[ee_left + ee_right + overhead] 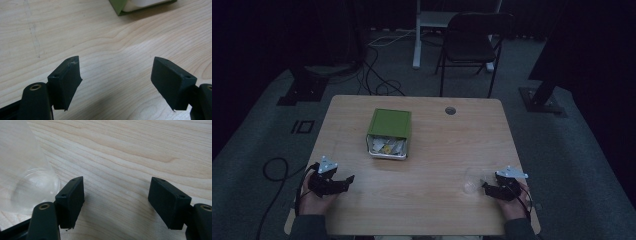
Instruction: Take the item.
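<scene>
A green box [388,133] lies on its side near the middle of the wooden table [447,145], its open mouth toward me with white and yellow packets inside; its corner [122,6] appears at the top of the left gripper view. A clear plastic cup [471,181] stands near the front right, just left of my right gripper [485,186]; in the right gripper view the cup [27,172] sits outside the left jaw. My right gripper [116,191] is open over bare wood. My left gripper [348,178] rests at the front left, and in its own view the left gripper [116,71] is open and empty.
A round cable hole [450,110] sits at the table's far edge. Behind the table stand a black chair [472,40] and a white desk leg [417,35]. Cables [377,75] run across the grey floor, and black stand feet [304,90] flank the table.
</scene>
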